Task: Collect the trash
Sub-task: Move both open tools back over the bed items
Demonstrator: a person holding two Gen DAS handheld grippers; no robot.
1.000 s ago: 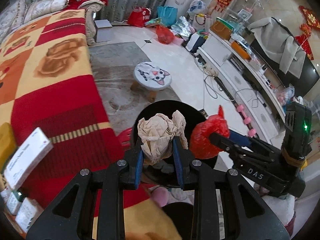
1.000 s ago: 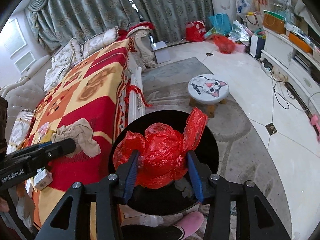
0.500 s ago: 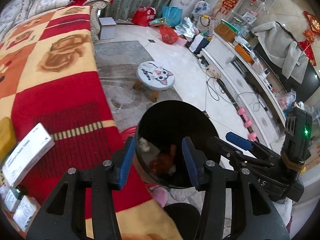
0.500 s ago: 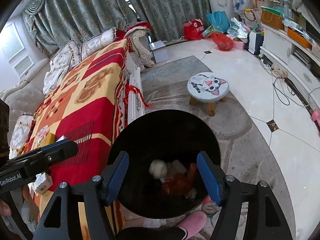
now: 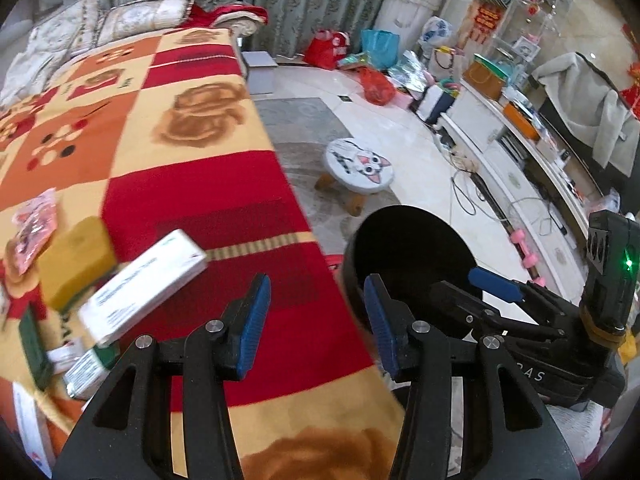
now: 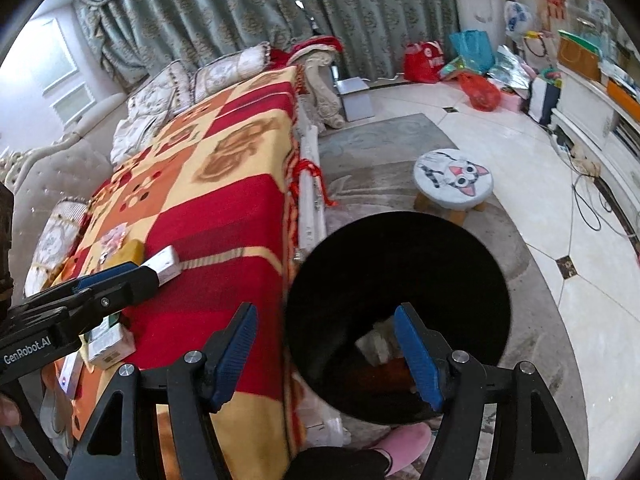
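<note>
- So biggest thing first: the blanket (image 5: 192, 184) covers the whole table/bed surface, red/yellow checks, w/ clutter at its near left end.
- black bin (image 6: 400, 280) sits on the floor right beside the blanket edge; some crumpled stuff visible at the bottom, pale + reddish, can't tell more.
- left gripper (image 5: 316, 320) is spread wide, nothing in it, hovering over the blanket edge next to the bin.
- right gripper (image 6: 328, 356) also wide apart + empty, straddling the bin rim.
- white carton (image 5: 144, 284) looks light but stiff, prob grab across the short sides.
- pink wrapper (image 5: 34, 228) further left, thin + crinkly, slippery imo, pinch it mid-sheet. Not sure which of these counts as trash tbh.
</note>
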